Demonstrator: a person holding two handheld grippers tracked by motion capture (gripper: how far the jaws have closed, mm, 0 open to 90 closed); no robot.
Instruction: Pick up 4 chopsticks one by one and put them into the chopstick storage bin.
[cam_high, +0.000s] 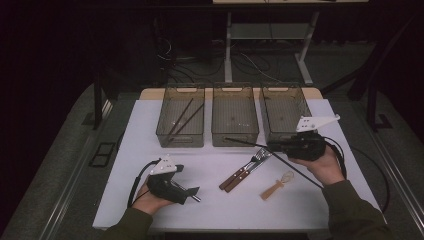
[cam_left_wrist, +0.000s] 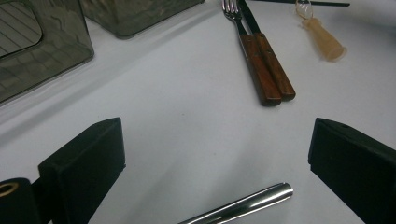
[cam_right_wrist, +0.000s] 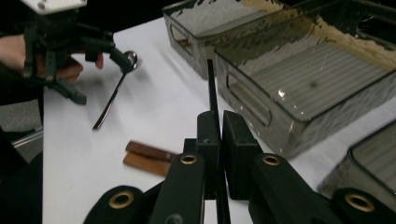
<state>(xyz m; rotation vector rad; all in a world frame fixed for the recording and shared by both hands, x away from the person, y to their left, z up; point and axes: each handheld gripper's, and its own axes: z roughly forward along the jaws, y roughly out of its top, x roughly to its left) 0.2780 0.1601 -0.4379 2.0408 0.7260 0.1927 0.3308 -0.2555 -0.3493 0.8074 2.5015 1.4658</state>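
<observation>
The right claw (cam_high: 272, 146) is clenched on a thin black chopstick (cam_high: 250, 145), a straight matte rod crossing the desk (cam_high: 150, 120) from just before the middle bin (cam_high: 235, 114) out to the near right; in the right gripper view it runs up between the flat black jaws toward the bin wall. The left claw (cam_high: 192, 192) stands released at the near left, its blocky jaws spread on either side of a polished metal spoon (cam_left_wrist: 243, 204) lying on the white cover. Between the hands lie a fork and knife (cam_high: 245, 170) with smooth brown wooden handles, side by side, and a pale wooden-handled spoon (cam_high: 276, 185) just right of them. Three smoky translucent ribbed-floor bins line the far edge; the left bin (cam_high: 181, 115) holds dark chopsticks. No writing is legible. Bare cover lies open between claw and bins.
</observation>
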